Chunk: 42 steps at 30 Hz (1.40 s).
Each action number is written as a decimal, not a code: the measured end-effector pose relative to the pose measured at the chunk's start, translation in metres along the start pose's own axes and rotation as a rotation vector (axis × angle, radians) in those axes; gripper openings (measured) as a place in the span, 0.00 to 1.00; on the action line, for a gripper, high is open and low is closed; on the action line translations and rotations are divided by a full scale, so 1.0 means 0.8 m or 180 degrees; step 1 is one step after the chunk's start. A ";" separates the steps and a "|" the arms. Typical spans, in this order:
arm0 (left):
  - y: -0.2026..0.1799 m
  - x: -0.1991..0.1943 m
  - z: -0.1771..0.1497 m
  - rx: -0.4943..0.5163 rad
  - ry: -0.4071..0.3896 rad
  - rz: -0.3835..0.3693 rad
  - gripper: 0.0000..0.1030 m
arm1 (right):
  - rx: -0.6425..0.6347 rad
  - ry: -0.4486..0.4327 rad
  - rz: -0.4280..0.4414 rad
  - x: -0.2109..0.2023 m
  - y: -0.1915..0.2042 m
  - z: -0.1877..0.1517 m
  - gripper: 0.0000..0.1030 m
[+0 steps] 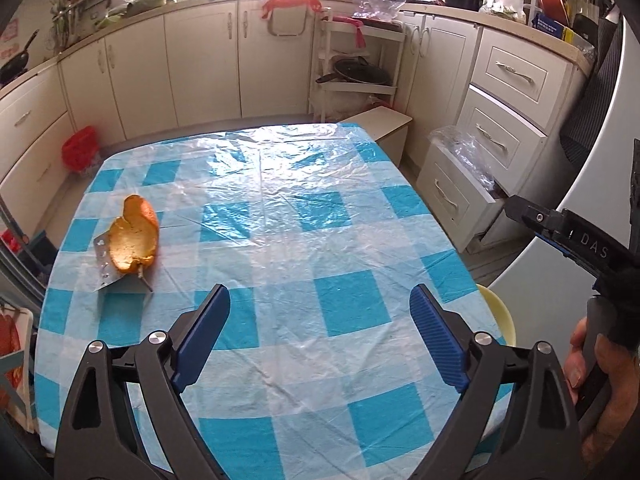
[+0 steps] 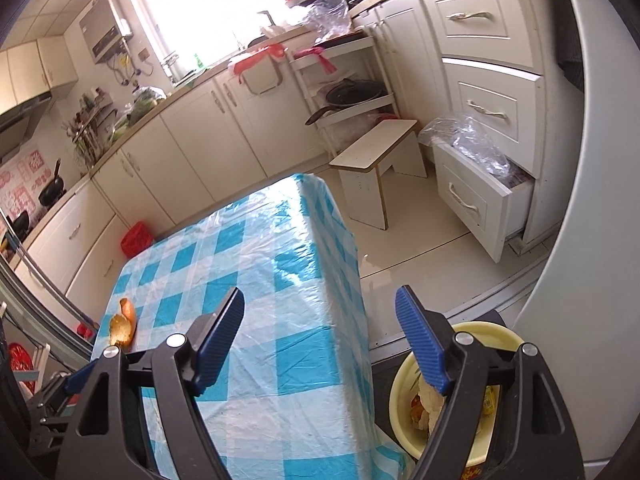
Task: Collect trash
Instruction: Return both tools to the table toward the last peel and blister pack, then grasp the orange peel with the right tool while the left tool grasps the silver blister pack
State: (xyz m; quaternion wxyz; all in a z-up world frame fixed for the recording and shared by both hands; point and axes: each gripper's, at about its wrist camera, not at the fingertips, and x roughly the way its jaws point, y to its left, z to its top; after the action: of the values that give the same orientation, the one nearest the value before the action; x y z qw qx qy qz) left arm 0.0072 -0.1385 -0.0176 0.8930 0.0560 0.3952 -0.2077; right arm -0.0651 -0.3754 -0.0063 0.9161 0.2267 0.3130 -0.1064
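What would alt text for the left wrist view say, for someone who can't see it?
An open left gripper hovers empty over a table with a blue checked cloth, where an orange peel lies on a foil pill strip at the left. White kitchen cupboards stand behind.

A blue-and-white checked cloth under clear plastic covers the table. Just past its far corner stands a low white stool on the pale floor. Behind that, a narrow white rack holds a dark frying pan. To the right, the lowest drawer of the cream cabinet is pulled out, with crumpled clear plastic bulging from it. A red bag sits on the floor by the left-hand cupboards. Bright light floods the window above the cluttered worktop.
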 end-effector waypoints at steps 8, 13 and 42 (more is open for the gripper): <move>0.061 -0.014 -0.002 -0.0072 0.0002 0.0149 0.86 | -0.0409 0.0196 0.0054 0.030 0.066 -0.022 0.73; 0.129 -0.025 -0.001 -0.0120 0.0048 0.0323 0.86 | -0.0723 0.0308 0.0209 0.045 0.115 -0.035 0.73; 0.319 0.053 0.023 -0.0793 0.0441 0.0738 0.86 | -0.1766 0.1032 0.0565 0.225 0.350 -0.072 0.07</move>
State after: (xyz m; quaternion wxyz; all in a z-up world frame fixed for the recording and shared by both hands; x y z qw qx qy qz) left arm 0.1507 0.0744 -0.0523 0.8816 0.0044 0.4694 -0.0485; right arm 0.1392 -0.1124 -0.0611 0.8869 0.0089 0.4507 0.1006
